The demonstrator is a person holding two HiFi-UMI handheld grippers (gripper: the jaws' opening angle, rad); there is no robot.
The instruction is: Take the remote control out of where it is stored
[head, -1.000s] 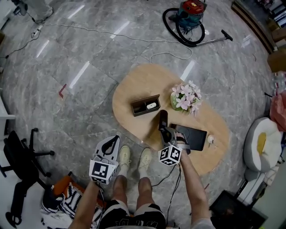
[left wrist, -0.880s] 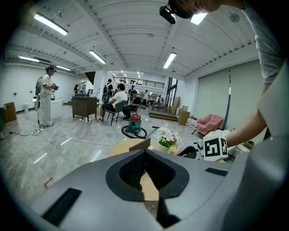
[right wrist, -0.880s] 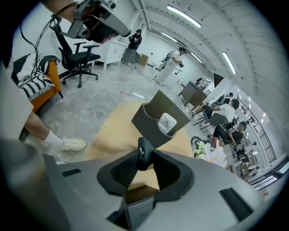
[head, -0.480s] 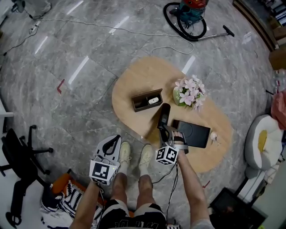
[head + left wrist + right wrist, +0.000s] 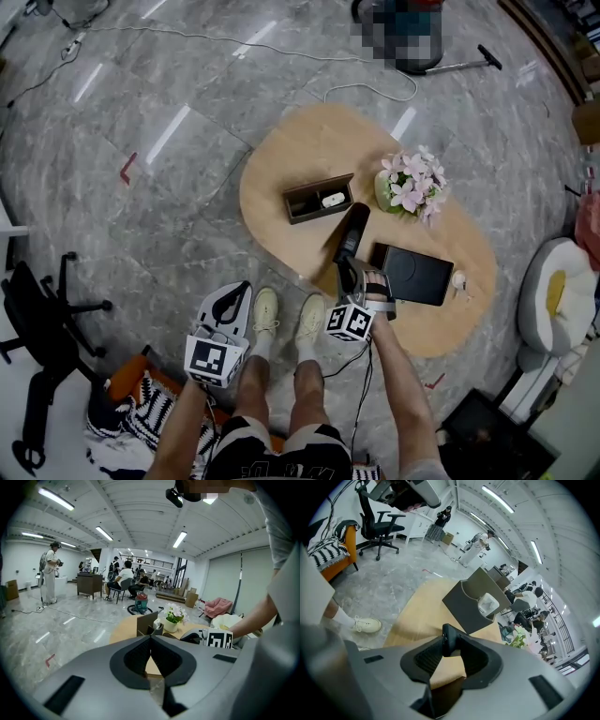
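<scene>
A black remote control (image 5: 352, 234) sticks out over the oval wooden table (image 5: 300, 150), pointing toward the dark open storage box (image 5: 305, 192). My right gripper (image 5: 347, 272) has its near end between the jaws; in the right gripper view the remote control (image 5: 447, 641) sits edge-on at the jaw tips, touching both pads, while the jaws are opening. The box (image 5: 466, 606) still holds a small white object (image 5: 488, 604). My left gripper (image 5: 242, 292) hangs off the table over the floor, its jaws meeting at the tips with nothing in them.
A pot of pink flowers (image 5: 410, 186) stands right of the box. A black tablet-like slab (image 5: 412, 274) lies just right of my right gripper, with a small white item (image 5: 458, 279) beyond it. An office chair (image 5: 37, 328) stands at left. The person's shoes (image 5: 265, 314) are below the table edge.
The right gripper and the remote have stayed almost in the same spot on the table. The head camera has shifted, so the table sits slightly higher and to the right. The left gripper has not moved.
</scene>
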